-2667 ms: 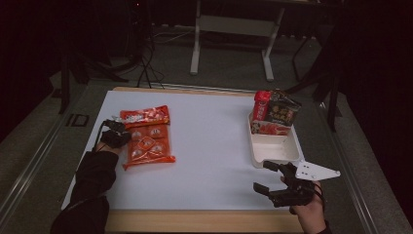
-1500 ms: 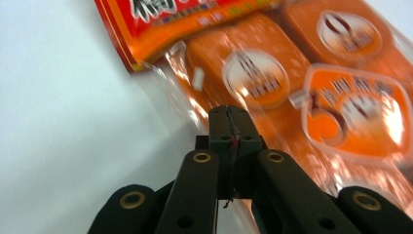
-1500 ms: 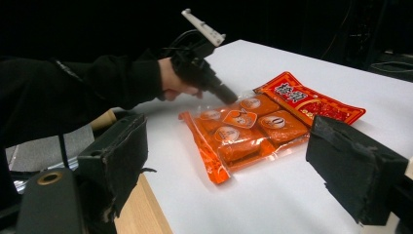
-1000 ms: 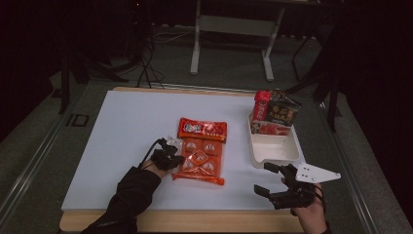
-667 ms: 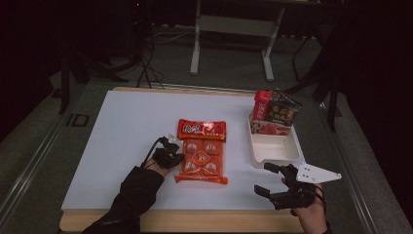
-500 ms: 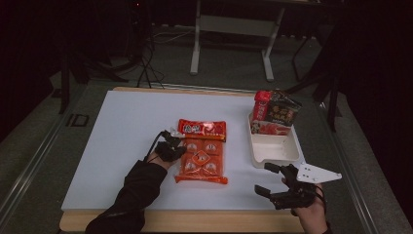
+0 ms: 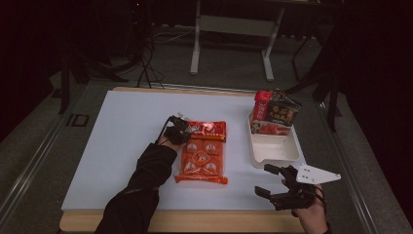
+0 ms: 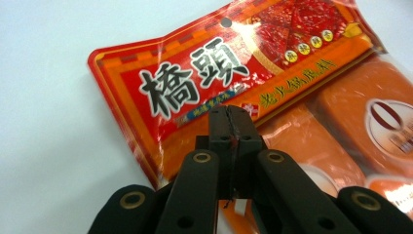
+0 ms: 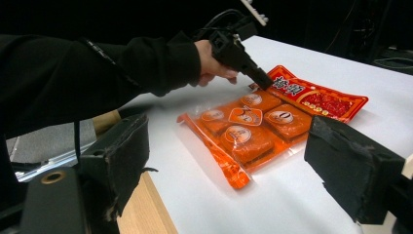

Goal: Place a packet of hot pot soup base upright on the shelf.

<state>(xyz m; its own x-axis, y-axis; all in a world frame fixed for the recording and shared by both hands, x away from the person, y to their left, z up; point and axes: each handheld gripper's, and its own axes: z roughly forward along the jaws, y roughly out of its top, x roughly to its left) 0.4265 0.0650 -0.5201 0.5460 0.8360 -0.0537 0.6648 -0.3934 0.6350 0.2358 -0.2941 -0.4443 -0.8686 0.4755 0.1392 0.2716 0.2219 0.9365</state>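
An orange and red snack packet [image 7: 202, 151] lies flat in the middle of the white table [image 7: 117, 131], red header at the far end. My left gripper [image 7: 181, 130] is at the header's left end, jaws shut. In the left gripper view the shut tips [image 8: 229, 114] sit low over the packet [image 8: 272, 68], just under the printed characters; nothing shows between them. In the right gripper view the left gripper [image 9: 263, 80] points down onto the header of the packet [image 9: 272, 122]. My right gripper [image 7: 263, 179] hovers open at the near right.
A white tray [image 7: 275, 153] stands at the right, its near half bare, with a red pack [image 7: 261, 105] and a dark pack [image 7: 283, 111] upright at its far end. The table's wooden front edge [image 7: 195, 222] runs below. Chair and stand legs lie beyond.
The left gripper, shut, has slid along the packet's left edge from its near half up to the red header. The packet and the right gripper have stayed put.
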